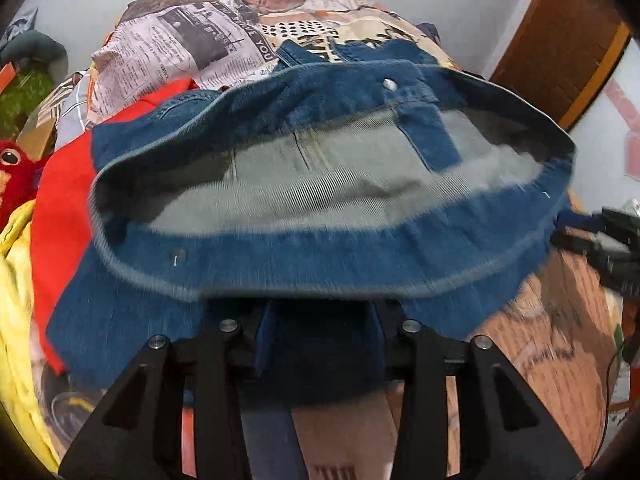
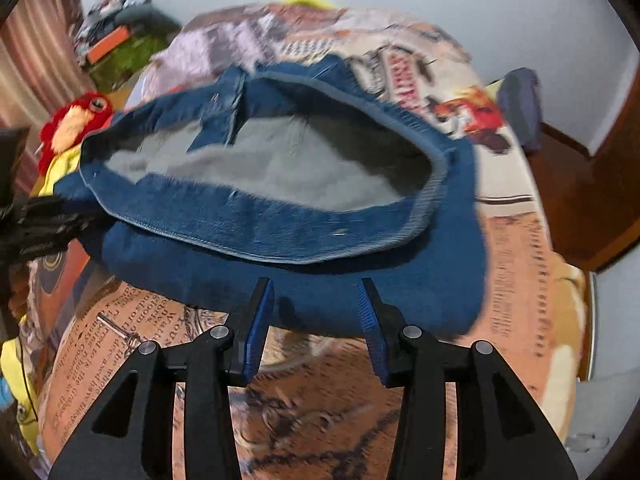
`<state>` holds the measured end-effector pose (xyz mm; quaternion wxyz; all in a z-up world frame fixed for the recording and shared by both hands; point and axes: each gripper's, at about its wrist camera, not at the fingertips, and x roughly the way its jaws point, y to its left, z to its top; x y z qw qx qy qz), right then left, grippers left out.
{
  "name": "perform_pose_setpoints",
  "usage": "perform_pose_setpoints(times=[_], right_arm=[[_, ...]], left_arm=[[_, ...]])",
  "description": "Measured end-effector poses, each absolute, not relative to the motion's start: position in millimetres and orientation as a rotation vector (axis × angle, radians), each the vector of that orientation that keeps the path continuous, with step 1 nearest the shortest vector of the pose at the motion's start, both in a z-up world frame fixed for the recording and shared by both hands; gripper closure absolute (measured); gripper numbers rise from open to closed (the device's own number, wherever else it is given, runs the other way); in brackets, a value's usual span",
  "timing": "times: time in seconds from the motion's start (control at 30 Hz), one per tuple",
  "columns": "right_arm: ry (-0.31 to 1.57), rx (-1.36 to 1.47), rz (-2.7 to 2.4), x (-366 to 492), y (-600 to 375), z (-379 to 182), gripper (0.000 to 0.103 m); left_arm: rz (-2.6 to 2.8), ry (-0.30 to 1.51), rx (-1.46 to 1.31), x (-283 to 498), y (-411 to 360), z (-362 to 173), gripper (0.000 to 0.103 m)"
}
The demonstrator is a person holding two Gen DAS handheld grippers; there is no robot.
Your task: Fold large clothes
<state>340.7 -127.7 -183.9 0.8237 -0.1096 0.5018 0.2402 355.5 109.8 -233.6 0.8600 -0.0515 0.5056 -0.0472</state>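
Note:
A pair of blue denim jeans lies on the bed with its waistband gaping toward me, grey lining showing; it also shows in the right wrist view. My left gripper is open, its jaws wide apart with the near edge of the denim lying over and between them. My right gripper is open, its blue fingertips at the near hem of the jeans, around nothing. The right gripper shows at the right edge of the left wrist view, and the left gripper at the left edge of the right wrist view.
The bed has a newspaper-print cover. A red garment and a yellow one lie at the left with a red plush bird. A dark cloth lies at the far right. A wooden door stands beyond.

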Motion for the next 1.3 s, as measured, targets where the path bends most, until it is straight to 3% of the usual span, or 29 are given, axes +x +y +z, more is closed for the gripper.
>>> perform_pose_setpoints(times=[0.2, 0.3, 0.37, 0.43, 0.5, 0.57, 0.97, 1.3], right_arm=[[1.013, -0.348, 0.559, 380.6, -92.0, -176.6, 0.064], [0.919, -0.331, 0.443, 412.6, -88.0, -154.5, 0.064], [0.869, -0.263, 0.336, 430.7, -96.4, -138.3, 0.064], [0.853, -0.159, 0.302, 443.1, -109.2, -125.5, 0.064], [0.857, -0.065, 0.344, 443.9, -119.4, -122.2, 0.062], [0.872, -0.029, 0.363, 439.6, -123.3, -126.1, 0.060], [0.996, -0.232, 0.453, 384.9, -96.7, -169.0, 0.059], [0.943, -0.234, 0.593, 351.4, -45.2, -162.8, 0.058]], left_arm=[[-0.003, 1.036, -0.050, 429.9, 132.4, -217.6, 0.064], [-0.003, 1.076, -0.168, 471.3, 159.1, -201.0, 0.065], [0.054, 1.000, -0.213, 477.1, 174.2, -182.6, 0.064], [0.112, 0.902, -0.195, 469.9, 184.3, -160.6, 0.060], [0.123, 0.841, -0.166, 457.3, 190.6, -145.4, 0.046], [0.141, 0.821, -0.132, 446.6, 195.9, -141.4, 0.043], [0.081, 1.020, -0.085, 379.3, 194.6, -203.7, 0.043], [-0.097, 0.953, -0.038, 357.9, 113.6, -193.9, 0.041]])
